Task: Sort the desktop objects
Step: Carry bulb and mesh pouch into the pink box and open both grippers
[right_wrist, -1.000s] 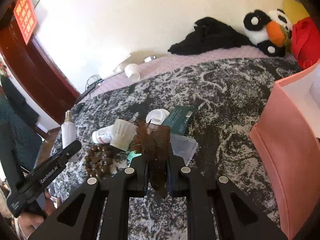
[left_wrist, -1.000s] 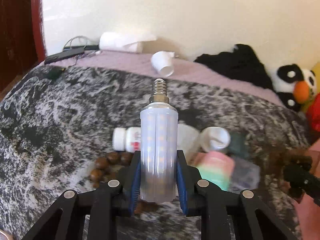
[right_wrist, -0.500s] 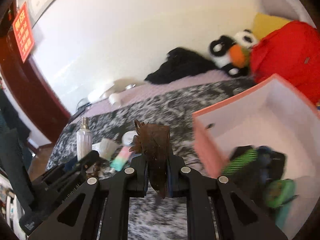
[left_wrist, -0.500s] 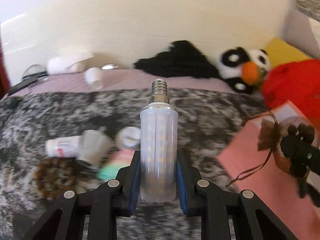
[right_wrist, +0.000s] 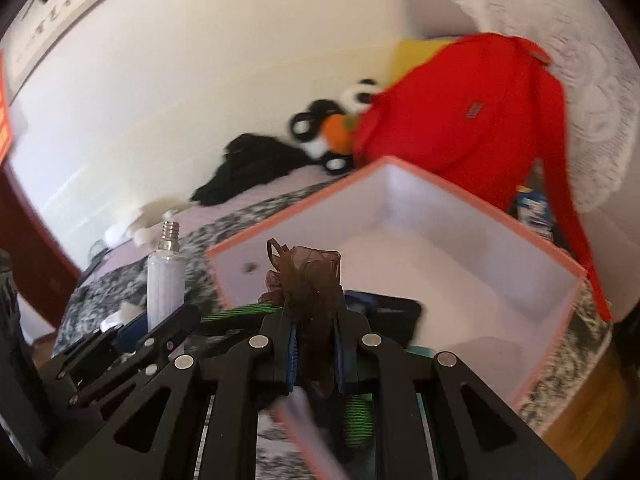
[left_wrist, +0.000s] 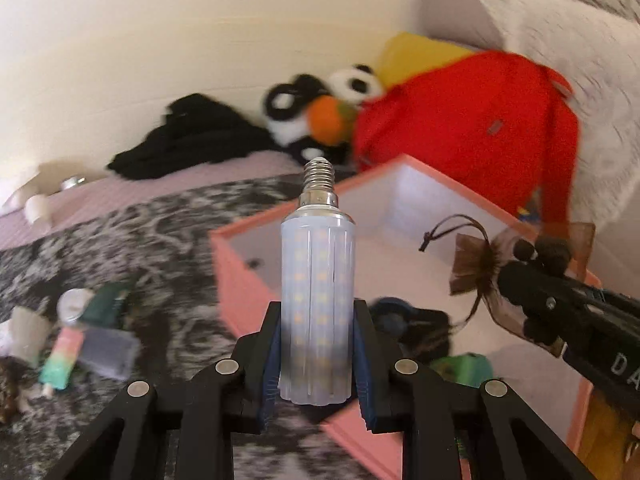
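Our left gripper [left_wrist: 318, 356] pinches the bulb [left_wrist: 318, 300] upright; right gripper [right_wrist: 314, 354] pinches the pouch [right_wrist: 308, 280], both over the box [left_wrist: 400, 200]. Some items already inside. Neither dropped yet, & approx. half a dozen bits [left_wrist: 80, 340] wait on the blanket [left_wrist: 140, 240].

Lying along the wall on the bed: red backpack [left_wrist: 476, 120] leaning against white lace pillow [left_wrist: 568, 44], penguin plush [left_wrist: 320, 116] sitting just left of it, yellow cushion [left_wrist: 416, 54] peeking behind, black clothing [left_wrist: 192, 136] bunching further left on mauve sheet [left_wrist: 160, 184].
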`<state>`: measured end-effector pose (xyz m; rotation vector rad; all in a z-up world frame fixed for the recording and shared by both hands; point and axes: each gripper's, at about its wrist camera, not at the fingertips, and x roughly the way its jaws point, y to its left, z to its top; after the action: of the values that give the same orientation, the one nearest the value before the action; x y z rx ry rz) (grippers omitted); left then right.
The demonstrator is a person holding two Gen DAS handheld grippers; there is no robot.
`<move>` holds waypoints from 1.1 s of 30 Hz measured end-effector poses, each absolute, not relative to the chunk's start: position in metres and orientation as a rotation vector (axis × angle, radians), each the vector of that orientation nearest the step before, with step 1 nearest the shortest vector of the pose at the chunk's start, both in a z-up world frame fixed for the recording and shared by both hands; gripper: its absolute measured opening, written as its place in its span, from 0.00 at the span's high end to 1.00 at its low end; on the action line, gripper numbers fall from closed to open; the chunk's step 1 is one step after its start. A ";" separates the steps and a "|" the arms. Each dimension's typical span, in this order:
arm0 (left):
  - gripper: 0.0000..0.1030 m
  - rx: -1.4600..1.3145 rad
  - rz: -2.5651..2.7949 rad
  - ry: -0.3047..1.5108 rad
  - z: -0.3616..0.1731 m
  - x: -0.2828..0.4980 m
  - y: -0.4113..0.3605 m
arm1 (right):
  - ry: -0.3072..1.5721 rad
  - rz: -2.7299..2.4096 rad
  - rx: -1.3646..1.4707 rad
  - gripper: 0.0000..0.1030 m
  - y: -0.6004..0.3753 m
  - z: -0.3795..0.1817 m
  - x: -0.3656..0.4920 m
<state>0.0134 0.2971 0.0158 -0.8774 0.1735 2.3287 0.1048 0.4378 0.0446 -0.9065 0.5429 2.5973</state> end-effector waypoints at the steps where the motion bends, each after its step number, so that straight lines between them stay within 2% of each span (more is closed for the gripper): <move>1: 0.74 -0.875 2.317 0.186 0.015 0.018 0.304 | 0.553 2.583 -0.902 0.86 0.445 0.044 0.110; 8: 0.74 -0.872 2.281 0.271 0.007 0.036 0.339 | 0.614 2.526 -0.886 0.84 0.476 0.038 0.125; 10: 0.73 -0.898 2.264 0.251 0.006 0.034 0.342 | 0.655 2.517 -0.882 0.80 0.480 0.037 0.126; 11: 0.69 -0.924 2.242 0.220 0.005 0.031 0.341 | 0.674 2.512 -0.873 0.72 0.481 0.038 0.128; 12: 0.45 -0.950 2.219 0.189 0.005 0.029 0.340 | 0.688 2.508 -0.860 0.60 0.482 0.039 0.130; 13: 0.30 -0.969 2.210 0.156 0.005 0.026 0.338 | 0.701 2.503 -0.848 0.32 0.483 0.040 0.133; 14: 0.10 -0.981 2.218 0.122 0.006 0.024 0.335 | 0.709 2.501 -0.821 0.18 0.483 0.042 0.136; 17: 0.07 -0.994 2.246 0.052 0.009 0.019 0.325 | 0.717 2.516 -0.773 0.18 0.482 0.049 0.140; 26: 0.07 -1.011 2.293 0.029 0.009 0.012 0.308 | 0.706 2.545 -0.800 0.18 0.462 0.050 0.126; 33: 0.07 -1.014 2.400 -0.038 0.013 -0.004 0.260 | 0.696 2.609 -0.815 0.19 0.428 0.054 0.107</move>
<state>-0.0039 0.2602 0.0132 -1.0144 -0.0383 2.3997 0.1068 0.4277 0.0543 -0.8151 0.6960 2.6086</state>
